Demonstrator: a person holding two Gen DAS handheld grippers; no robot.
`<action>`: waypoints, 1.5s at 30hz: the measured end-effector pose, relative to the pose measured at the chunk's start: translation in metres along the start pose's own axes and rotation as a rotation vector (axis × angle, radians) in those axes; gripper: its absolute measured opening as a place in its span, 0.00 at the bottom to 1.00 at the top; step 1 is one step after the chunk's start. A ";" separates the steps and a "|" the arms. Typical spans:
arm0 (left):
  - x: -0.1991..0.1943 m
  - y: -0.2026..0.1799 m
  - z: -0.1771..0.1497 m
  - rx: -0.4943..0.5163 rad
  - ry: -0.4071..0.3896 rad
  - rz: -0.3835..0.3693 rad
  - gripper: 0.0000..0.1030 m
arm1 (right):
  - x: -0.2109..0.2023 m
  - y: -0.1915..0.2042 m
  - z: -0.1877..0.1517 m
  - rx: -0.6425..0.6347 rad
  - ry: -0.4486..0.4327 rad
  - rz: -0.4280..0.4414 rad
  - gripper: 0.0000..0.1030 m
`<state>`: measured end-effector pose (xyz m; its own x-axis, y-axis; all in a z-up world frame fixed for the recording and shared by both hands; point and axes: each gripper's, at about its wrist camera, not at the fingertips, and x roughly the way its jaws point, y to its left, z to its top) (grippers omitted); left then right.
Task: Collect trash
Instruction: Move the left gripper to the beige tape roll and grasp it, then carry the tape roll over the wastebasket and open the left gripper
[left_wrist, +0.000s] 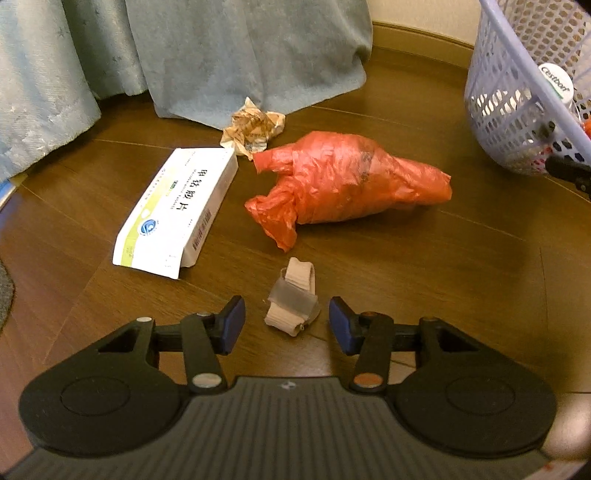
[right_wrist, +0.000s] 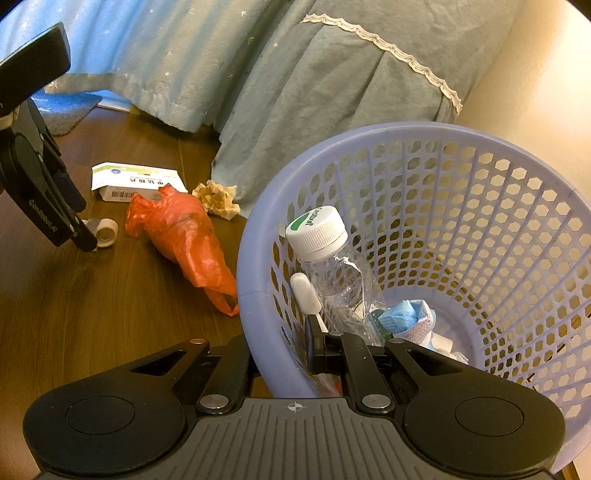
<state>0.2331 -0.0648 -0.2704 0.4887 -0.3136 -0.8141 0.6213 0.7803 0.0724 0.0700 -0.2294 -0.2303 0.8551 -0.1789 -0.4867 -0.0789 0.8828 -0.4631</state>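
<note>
**Four pieces of trash on the floor, one basket held**

Four items lie on the brown wooden floor (left_wrist: 424, 280): one white cardboard medicine box (left_wrist: 177, 210), one crumpled tan paper wad (left_wrist: 253, 127), one wrinkled red plastic bag (left_wrist: 343, 181), and one small beige tape-wrapped roll (left_wrist: 293, 299) at lower centre. The left gripper (left_wrist: 287, 325) has its jaws spread wide either side of the roll, not touching it. The right gripper (right_wrist: 284, 354) has its jaws clenched on the rim of the lilac perforated plastic basket (right_wrist: 480, 206), which holds one clear bottle (right_wrist: 332, 266).

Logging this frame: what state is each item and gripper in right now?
left gripper: open, straddling tape roll
tape roll: on floor, ungrasped
red bag: crumpled, on floor
medicine box: flat on floor
paper wad: crumpled, on floor
right gripper: shut on basket
basket: tilted, partly filled
bottle: capped, inside basket
</note>
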 end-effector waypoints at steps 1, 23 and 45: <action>0.001 -0.001 0.000 0.002 0.002 0.001 0.43 | 0.000 0.000 0.000 0.000 0.000 0.000 0.06; -0.008 0.004 0.005 -0.090 0.023 0.013 0.23 | 0.000 0.000 0.000 0.006 0.001 -0.002 0.06; -0.091 -0.003 0.049 -0.122 -0.187 -0.050 0.23 | 0.001 0.000 0.002 0.001 0.005 -0.002 0.06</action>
<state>0.2175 -0.0651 -0.1682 0.5714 -0.4394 -0.6931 0.5742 0.8175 -0.0449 0.0720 -0.2293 -0.2296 0.8529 -0.1826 -0.4892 -0.0768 0.8828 -0.4634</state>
